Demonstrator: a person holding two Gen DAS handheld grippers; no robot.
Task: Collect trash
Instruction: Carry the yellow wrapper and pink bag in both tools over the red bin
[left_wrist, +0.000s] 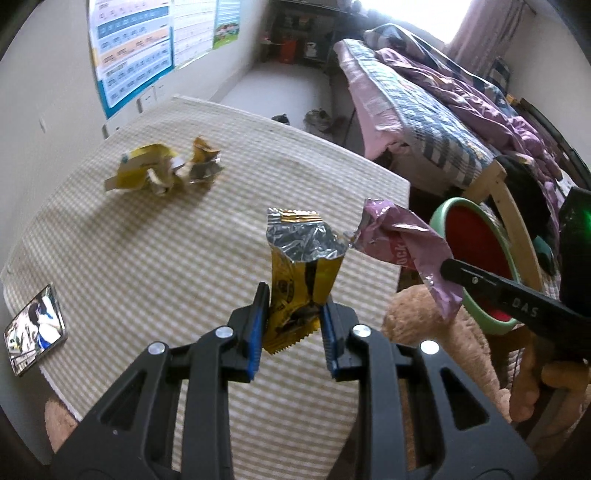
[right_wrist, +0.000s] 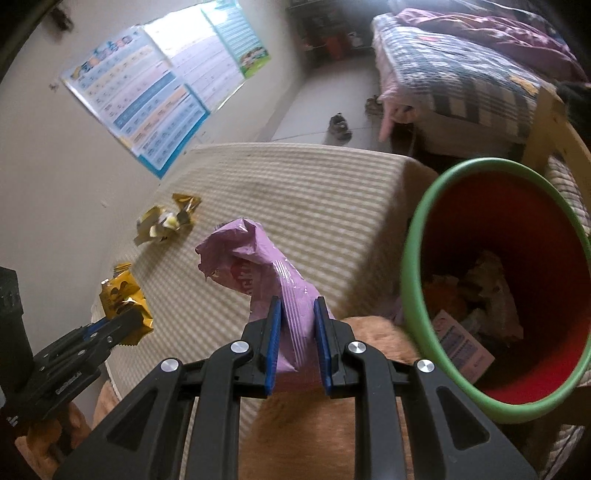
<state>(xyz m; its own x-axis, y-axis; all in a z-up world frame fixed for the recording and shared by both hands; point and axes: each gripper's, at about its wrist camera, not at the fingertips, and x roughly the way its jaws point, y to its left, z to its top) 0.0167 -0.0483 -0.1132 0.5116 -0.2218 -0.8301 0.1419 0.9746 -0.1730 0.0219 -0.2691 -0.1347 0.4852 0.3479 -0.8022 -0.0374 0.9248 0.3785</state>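
Carrying one piece of trash in each gripper, I had both hands up off the cloth so the wrappers hung clear of it. The left gripper (left_wrist: 291, 325) was clamped on the lower end of a torn yellow foil snack wrapper (left_wrist: 301, 266), whose silver-lined mouth stood up beyond the fingertips. The right gripper (right_wrist: 297, 345) was clamped on a crumpled pink plastic wrapper (right_wrist: 258, 273), the loose end flopping forward past the pads. I judged the low grip left the open ends free to drop first. To the right of my right fingers gaped the round red bin with a green rim (right_wrist: 417, 236), already holding paper scraps, close enough that I took it as the next stop. Well ahead of both sets of fingers, two more crumpled yellow foil wrappers (left_wrist: 166, 171) lay on the beige checked tablecloth (left_wrist: 147, 258). A phone with a lit screen (left_wrist: 35, 334) lay far left of the left fingers. Beyond were a bed with plaid and purple covers (left_wrist: 424, 110) and wall charts (left_wrist: 133, 51).
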